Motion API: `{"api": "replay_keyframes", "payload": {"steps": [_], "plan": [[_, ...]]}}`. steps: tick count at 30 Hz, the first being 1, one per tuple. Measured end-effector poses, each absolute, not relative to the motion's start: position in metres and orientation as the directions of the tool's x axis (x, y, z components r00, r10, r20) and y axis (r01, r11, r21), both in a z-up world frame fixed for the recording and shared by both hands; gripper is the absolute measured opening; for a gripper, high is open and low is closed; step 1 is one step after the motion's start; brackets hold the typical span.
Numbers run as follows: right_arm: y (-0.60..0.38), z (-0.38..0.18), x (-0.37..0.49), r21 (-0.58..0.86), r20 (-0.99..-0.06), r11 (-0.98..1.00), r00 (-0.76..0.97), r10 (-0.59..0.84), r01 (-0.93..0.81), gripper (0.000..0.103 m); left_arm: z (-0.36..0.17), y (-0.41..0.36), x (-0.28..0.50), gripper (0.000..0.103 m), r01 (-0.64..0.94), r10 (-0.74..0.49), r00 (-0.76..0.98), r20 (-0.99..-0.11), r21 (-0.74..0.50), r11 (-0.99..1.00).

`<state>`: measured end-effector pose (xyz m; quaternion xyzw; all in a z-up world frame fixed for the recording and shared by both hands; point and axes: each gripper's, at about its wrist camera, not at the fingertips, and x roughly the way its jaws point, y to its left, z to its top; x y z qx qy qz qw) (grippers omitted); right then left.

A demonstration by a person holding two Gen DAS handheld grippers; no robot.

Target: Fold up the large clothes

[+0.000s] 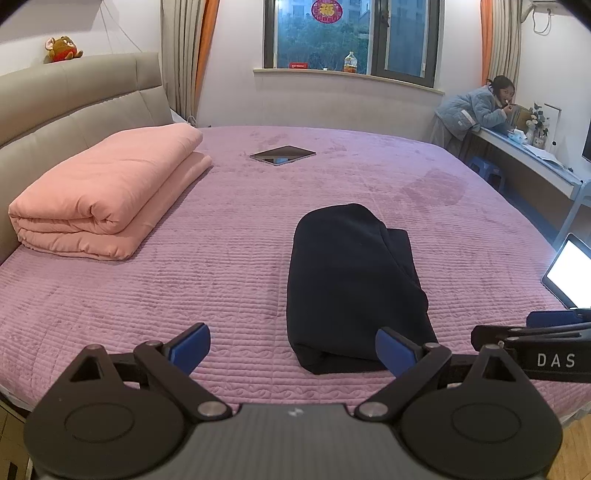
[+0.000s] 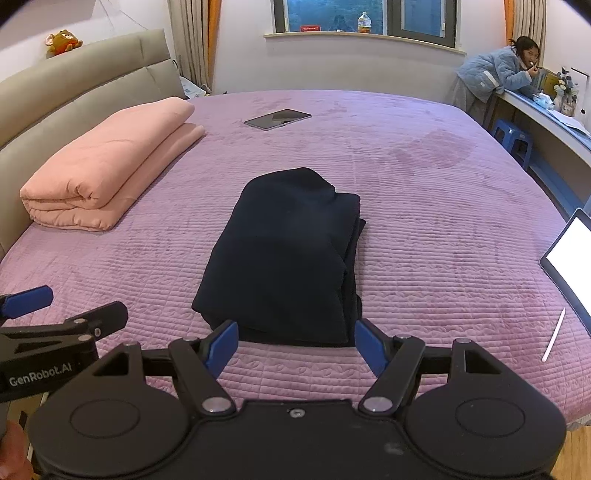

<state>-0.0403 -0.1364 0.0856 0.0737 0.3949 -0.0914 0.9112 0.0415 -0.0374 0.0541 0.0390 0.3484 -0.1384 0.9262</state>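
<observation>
Both your left gripper (image 1: 293, 349) and right gripper (image 2: 295, 345) stood wide open and empty, with the dark garment (image 2: 284, 254) already folded into a compact bundle just ahead of their fingertips on the purple bedspread (image 2: 443, 229), so little seemed left.

"DAS" is printed on the right tongs (image 1: 546, 332), and "GenRobot.AI" on the left tongs (image 2: 44, 314).

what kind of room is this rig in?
A home bedroom, almost certainly: a large bed with a padded headboard, a folded pink quilt and a folded dark garment on it, and a curtained window behind.
</observation>
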Motion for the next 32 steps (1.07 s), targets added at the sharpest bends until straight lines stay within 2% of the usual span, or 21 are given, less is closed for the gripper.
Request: {"api": "replay_keyframes", "payload": {"steps": [22, 32], "plan": [[-0.138, 0.077, -0.037, 0.081, -0.754, 0.975, 0.653, -0.076, 0.208, 0.083, 0.051, -0.039, 0.042, 0.098, 0.288, -0.231, 0.711, -0.664, -0.024, 0.957], [-0.137, 0.072, -0.037, 0.080, -0.758, 0.977, 0.648, -0.069, 0.197, 0.083, 0.050, -0.031, 0.040, 0.097, 0.233, -0.174, 0.755, -0.632, 0.012, 0.972]]}}
